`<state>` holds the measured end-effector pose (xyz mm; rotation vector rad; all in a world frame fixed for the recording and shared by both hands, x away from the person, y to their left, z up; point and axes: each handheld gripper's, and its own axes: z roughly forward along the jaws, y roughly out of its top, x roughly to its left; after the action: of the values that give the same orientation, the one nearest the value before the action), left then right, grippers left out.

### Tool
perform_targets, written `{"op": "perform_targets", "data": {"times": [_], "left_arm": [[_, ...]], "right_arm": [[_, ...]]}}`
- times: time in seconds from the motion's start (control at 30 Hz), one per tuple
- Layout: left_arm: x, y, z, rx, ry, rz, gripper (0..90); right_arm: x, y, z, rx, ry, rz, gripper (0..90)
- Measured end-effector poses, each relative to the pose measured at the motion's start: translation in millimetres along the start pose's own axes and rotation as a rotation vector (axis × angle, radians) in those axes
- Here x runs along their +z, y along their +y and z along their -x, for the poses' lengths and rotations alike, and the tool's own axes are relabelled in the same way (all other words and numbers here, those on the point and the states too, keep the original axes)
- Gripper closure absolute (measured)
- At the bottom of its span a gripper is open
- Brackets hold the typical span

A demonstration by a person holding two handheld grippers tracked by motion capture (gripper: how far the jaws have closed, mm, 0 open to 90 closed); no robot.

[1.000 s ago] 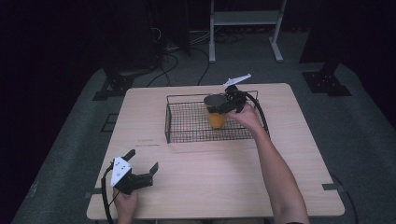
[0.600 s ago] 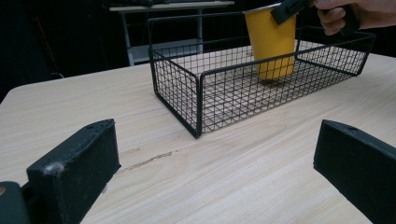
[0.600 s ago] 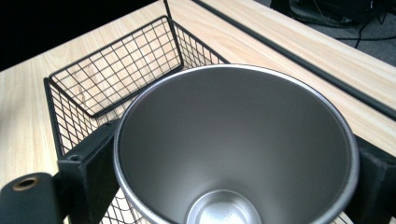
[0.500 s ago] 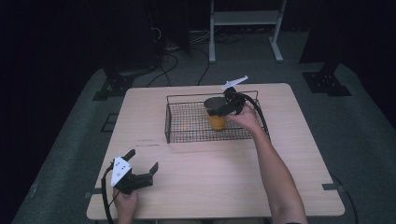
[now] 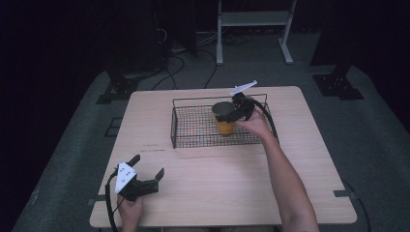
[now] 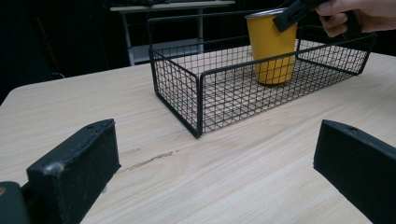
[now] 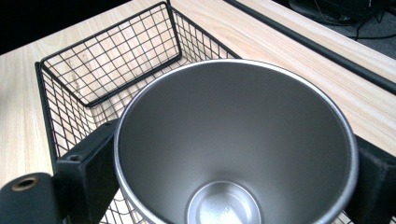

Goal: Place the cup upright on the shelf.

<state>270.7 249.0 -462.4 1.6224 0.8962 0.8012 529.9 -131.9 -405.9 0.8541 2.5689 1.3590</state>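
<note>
My right gripper (image 5: 231,115) is clamped on the yellow cup (image 6: 272,49) at the rim; cup stands upright inside the wire basket (image 5: 193,140), probably resting on its floor. Left gripper (image 5: 147,170) spread wide, holding nothing, near table (image 5: 232,183) corner.

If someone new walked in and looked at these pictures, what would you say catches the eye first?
The yellow cup stands out first, upright inside the black wire basket on the far half of the wooden table. The right gripper has a jaw on either side of the cup near its rim, and the right gripper view looks straight down into the cup's bare steel inside. The left gripper rests open at the table's near left corner.
</note>
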Motion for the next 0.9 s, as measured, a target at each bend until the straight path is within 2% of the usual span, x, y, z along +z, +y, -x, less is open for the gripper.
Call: {"op": "perform_targets", "data": {"times": [0.27,0.5,0.57,0.73,0.8,0.9], "left_arm": [[0.0,0.0,0.1,0.0,0.001,0.0,0.0],[0.1,0.1,0.2,0.001,0.003,-0.001,0.0],[0.1,0.1,0.1,0.001,0.004,-0.001,0.0],[0.1,0.1,0.2,0.001,0.005,-0.001,0.0],[-0.1,0.1,0.1,0.001,0.004,-0.001,0.0],[-0.1,0.1,0.0,0.001,0.004,0.0,0.0]], "right_arm": [[-1.5,-0.6,-3.1,-0.033,-0.008,-0.02,8.1],[-3.6,-1.2,-3.2,-0.034,-0.012,-0.034,7.1],[-3.2,-1.1,-3.6,-0.034,-0.029,-0.043,6.7],[-4.4,-0.3,-5.2,-0.051,-0.025,-0.043,6.6],[-4.5,0.2,-5.9,-0.052,-0.027,-0.043,2.6],[-5.5,1.0,-6.8,-0.054,-0.029,-0.041,2.0]]}}
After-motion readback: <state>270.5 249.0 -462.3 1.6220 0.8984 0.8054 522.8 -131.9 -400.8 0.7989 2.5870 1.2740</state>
